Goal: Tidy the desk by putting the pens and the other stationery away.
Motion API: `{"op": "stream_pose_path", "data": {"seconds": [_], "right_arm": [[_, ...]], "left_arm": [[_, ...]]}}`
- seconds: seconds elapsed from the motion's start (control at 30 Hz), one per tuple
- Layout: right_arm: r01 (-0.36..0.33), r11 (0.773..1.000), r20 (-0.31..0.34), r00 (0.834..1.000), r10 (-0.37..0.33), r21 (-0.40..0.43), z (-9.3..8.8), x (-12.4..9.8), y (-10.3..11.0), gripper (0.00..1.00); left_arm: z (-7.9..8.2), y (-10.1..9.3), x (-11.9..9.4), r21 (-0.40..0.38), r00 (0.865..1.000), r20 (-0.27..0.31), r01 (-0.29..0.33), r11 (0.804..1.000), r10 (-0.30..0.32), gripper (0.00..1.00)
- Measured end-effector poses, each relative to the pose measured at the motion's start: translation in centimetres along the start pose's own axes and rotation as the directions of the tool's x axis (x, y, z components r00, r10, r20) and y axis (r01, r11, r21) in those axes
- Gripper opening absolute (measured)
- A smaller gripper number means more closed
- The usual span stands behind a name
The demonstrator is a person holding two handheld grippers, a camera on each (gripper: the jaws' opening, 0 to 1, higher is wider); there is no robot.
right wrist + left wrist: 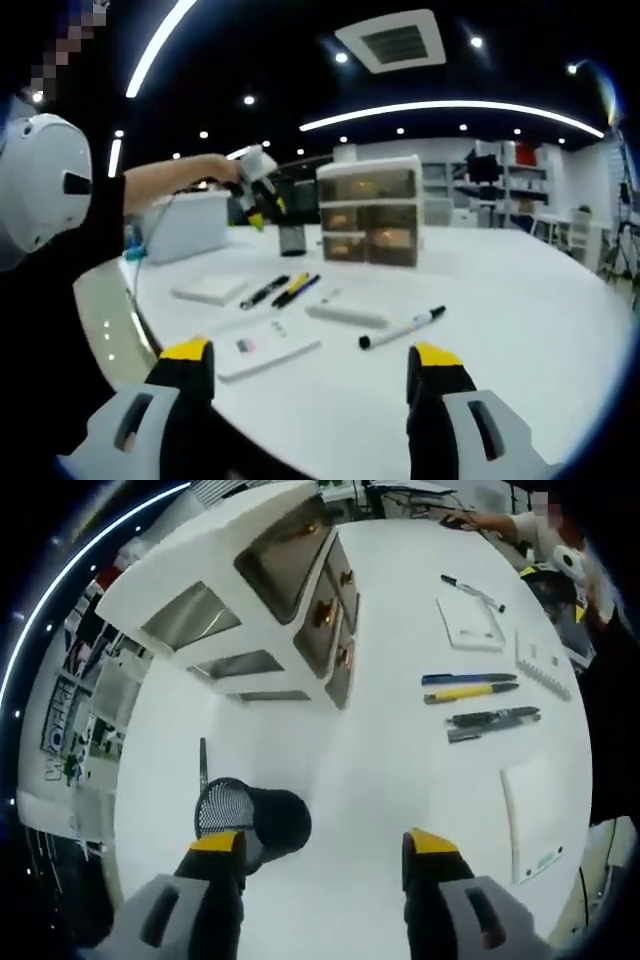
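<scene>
my left gripper (325,855) is spread wide over the white desk (380,780), holding nothing. just ahead of its left jaw stands a black mesh pen cup (250,820), seen from above, with a dark pen (203,765) lying just beyond it. further ahead sits a white drawer unit (270,590) with brass knobs. ahead and to the right lie a blue pen (468,678) and a yellow pen (470,691) side by side, then two dark pens (493,723) nearer me. beyond them rests a white notepad (470,623) with a black marker (472,592) past it. a larger white pad (535,818) lies close to the right jaw.

my right gripper (312,368) is likewise spread, holding nothing, low at the desk edge. between its jaws and a little ahead lies the black-tipped marker (402,328), with a white eraser-like block (347,316) just left of it. a flat white pad (265,347) sits ahead of the left jaw. the left gripper (257,195) hovers far ahead, held out over the desk near the drawer unit (370,210).
</scene>
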State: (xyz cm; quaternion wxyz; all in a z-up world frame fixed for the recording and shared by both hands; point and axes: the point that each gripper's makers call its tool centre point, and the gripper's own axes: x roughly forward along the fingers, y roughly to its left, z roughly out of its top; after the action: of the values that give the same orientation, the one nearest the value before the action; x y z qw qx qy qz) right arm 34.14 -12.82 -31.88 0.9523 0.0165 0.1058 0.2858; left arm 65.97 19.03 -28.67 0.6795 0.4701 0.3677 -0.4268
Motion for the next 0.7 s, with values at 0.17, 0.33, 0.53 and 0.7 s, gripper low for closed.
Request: {"op": "stream_pose_path", "data": {"seconds": [0.17, 0.33, 0.53, 0.7], "right_arm": [[-0.001, 1.0, -0.005, 1.0, 0.001, 0.008, -0.2, 0.2, -0.2, 0.74], [0.004, 1.0, -0.011, 1.0, -0.004, 0.012, -0.2, 0.4, -0.4, 0.74], [0.009, 1.0, -0.015, 1.0, -0.009, 0.015, -0.3, 0.4, -0.7, 0.74], [0.017, 1.0, -0.017, 1.0, -0.016, 0.019, -0.5, 0.2, -1.0, 0.74]], "left_arm": [[-0.4, 0.8, 1.3, 0.011, 1.0, -0.026, 0.007, 1.0, -0.007, 0.59], [-0.7, 1.5, 2.4, 0.019, 0.999, -0.049, 0.017, 1.0, -0.016, 0.54], [-0.7, 2.4, 3.4, 0.016, 0.998, -0.06, 0.023, 1.0, -0.022, 0.48], [-1.2, 3.6, 3.9, -0.005, 0.998, -0.068, 0.01, 1.0, -0.011, 0.42]]}}
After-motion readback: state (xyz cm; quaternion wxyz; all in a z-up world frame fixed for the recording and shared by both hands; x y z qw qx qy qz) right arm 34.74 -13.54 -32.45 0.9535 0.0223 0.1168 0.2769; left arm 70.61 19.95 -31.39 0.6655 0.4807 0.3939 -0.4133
